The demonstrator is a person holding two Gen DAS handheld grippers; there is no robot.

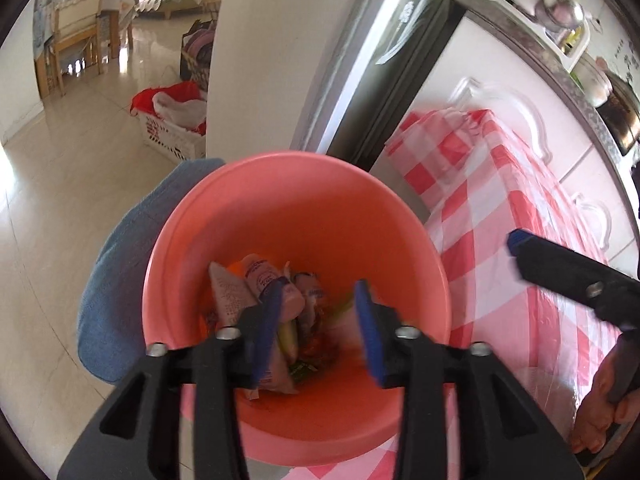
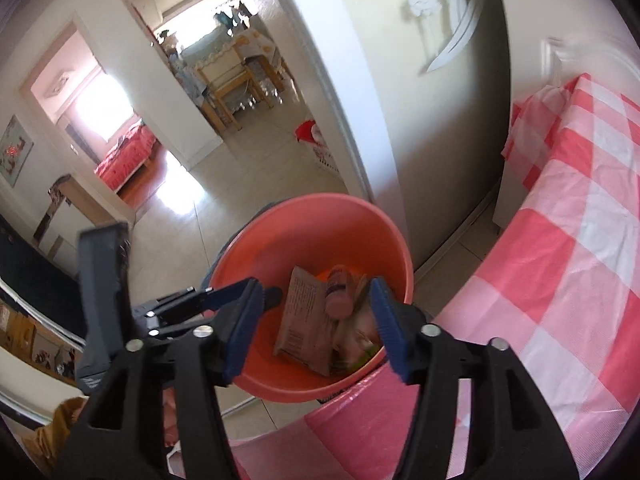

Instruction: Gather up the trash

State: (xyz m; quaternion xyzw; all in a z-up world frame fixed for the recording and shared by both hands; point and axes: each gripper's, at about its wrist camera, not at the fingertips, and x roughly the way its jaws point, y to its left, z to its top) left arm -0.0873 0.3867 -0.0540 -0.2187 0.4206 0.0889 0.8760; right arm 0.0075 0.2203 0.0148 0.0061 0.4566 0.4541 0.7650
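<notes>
i hold two black grippers with blue padded fingers above a round salmon-pink plastic bucket [image 1: 296, 216], and both wrist cameras look down into it. my left gripper [image 1: 320, 332] hangs over the bucket's near rim with its fingers spread apart and nothing between them. my right gripper [image 2: 316, 328] is also spread wide and empty, hovering over the same bucket from the other side; in the left wrist view it shows as a black arm with a blue tip [image 1: 568, 276] above the cloth, with my hand [image 1: 608, 404] gripping its handle at the lower right.

the trash lies in the bottom of the bucket: a pale pink squeeze tube with printed text [image 1: 228, 296], a rounder pink tube with a label [image 1: 264, 280] lying against it, and a tangle of crumpled wrappers in red and green [image 1: 316, 344] beside them. from the right wrist view the flat pale packet [image 2: 304, 320] leans on the bucket's wall with the pink tube [image 2: 340, 292] on top of it.

the bucket sits at the edge of a tabletop covered in a red-and-white checked plastic cloth [image 1: 504, 216]. a blue fabric piece [image 1: 116, 280] shows behind the bucket's left side. beyond lie a glossy beige tiled floor [image 1: 60, 184] and a white slatted basket with red and white contents [image 1: 176, 124].
</notes>
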